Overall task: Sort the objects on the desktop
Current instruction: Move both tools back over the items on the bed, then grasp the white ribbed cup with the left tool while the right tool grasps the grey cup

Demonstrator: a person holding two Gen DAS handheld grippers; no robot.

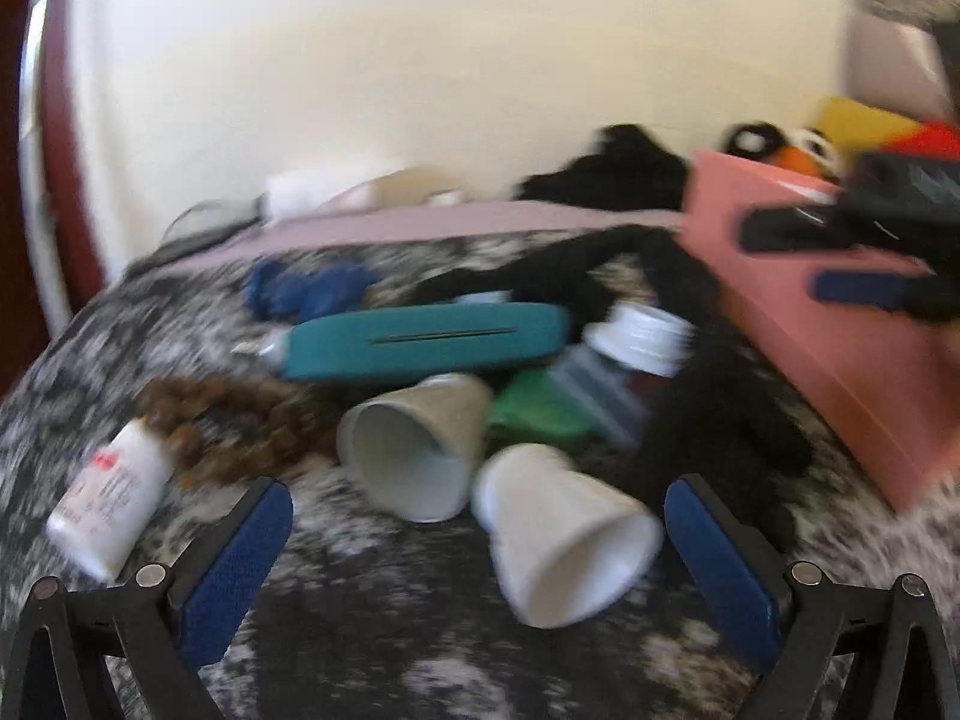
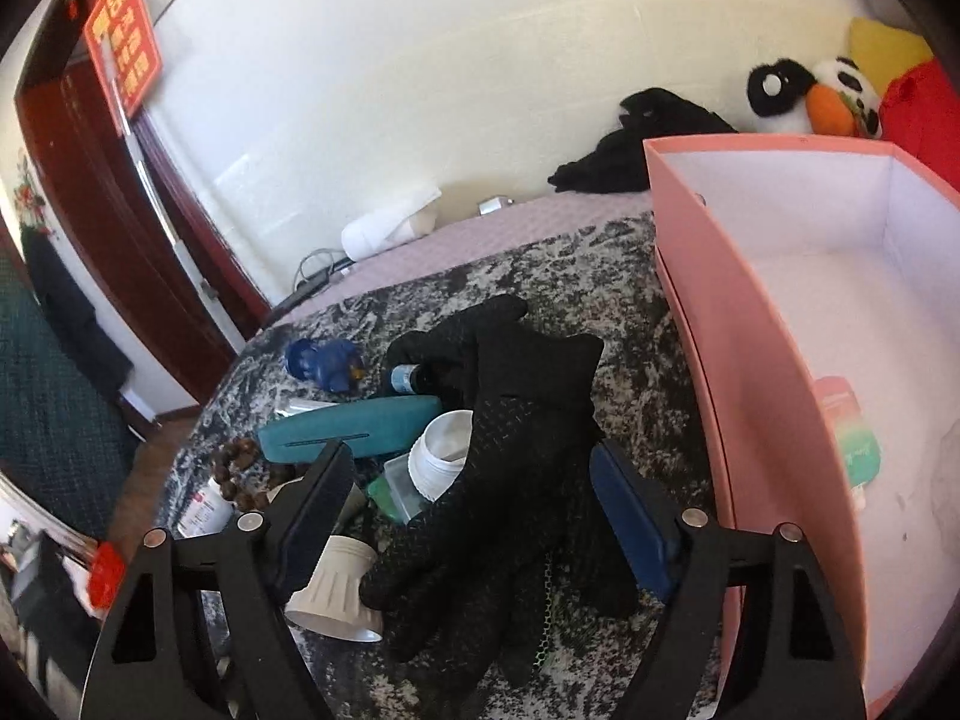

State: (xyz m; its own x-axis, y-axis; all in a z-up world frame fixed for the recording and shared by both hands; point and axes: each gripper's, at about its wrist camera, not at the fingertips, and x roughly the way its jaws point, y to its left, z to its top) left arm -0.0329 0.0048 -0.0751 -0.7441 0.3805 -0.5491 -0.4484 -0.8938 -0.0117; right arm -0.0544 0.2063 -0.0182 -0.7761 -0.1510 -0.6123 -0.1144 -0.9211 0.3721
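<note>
between open jaws, gloves (image 2: 510, 480) lengthwise

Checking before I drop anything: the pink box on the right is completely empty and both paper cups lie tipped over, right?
Not quite. The pink box already holds a red-and-green packet, as the right wrist view shows. Both paper cups do lie tipped over.

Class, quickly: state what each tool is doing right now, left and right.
Left tool: open, holding nothing, a paper cup lying between its fingers.
Right tool: open, holding nothing, straddling the black glove.
</note>
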